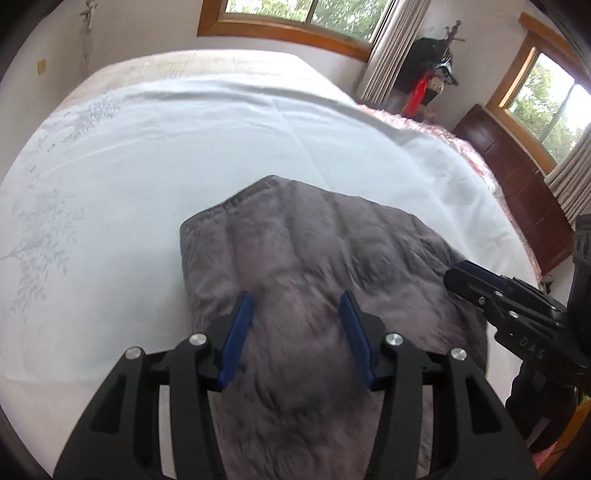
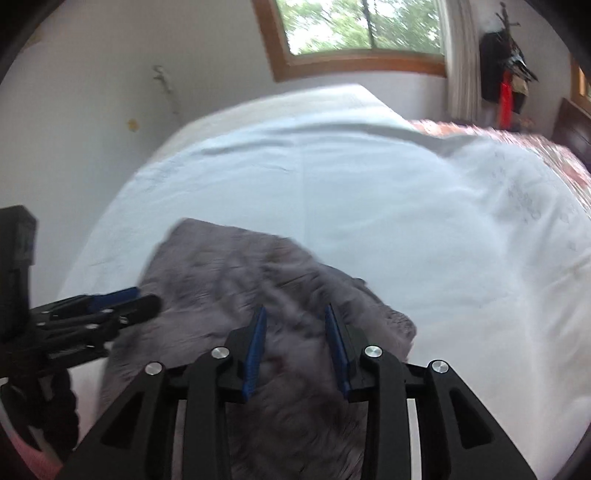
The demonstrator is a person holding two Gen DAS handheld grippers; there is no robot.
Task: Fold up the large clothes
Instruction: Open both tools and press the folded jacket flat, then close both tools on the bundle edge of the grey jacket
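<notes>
A grey padded garment (image 1: pixel 317 258) lies folded on the pale sheet of the bed (image 1: pixel 147 155); it also shows in the right wrist view (image 2: pixel 229 280). My left gripper (image 1: pixel 297 299) is open and empty, its blue pads above the garment's near part. My right gripper (image 2: pixel 295 314) is open and empty, also just above the garment, toward its right side. The right gripper shows at the right edge of the left wrist view (image 1: pixel 465 273), and the left gripper shows at the left edge of the right wrist view (image 2: pixel 144 299).
The bed sheet (image 2: pixel 406 206) spreads wide around the garment. A pink patterned cover (image 1: pixel 465 144) lies at the bed's far right edge, beside a dark wooden headboard (image 1: pixel 517 170). A coat rack (image 1: pixel 432 70) with clothes stands in the corner under wooden-framed windows (image 2: pixel 358 33).
</notes>
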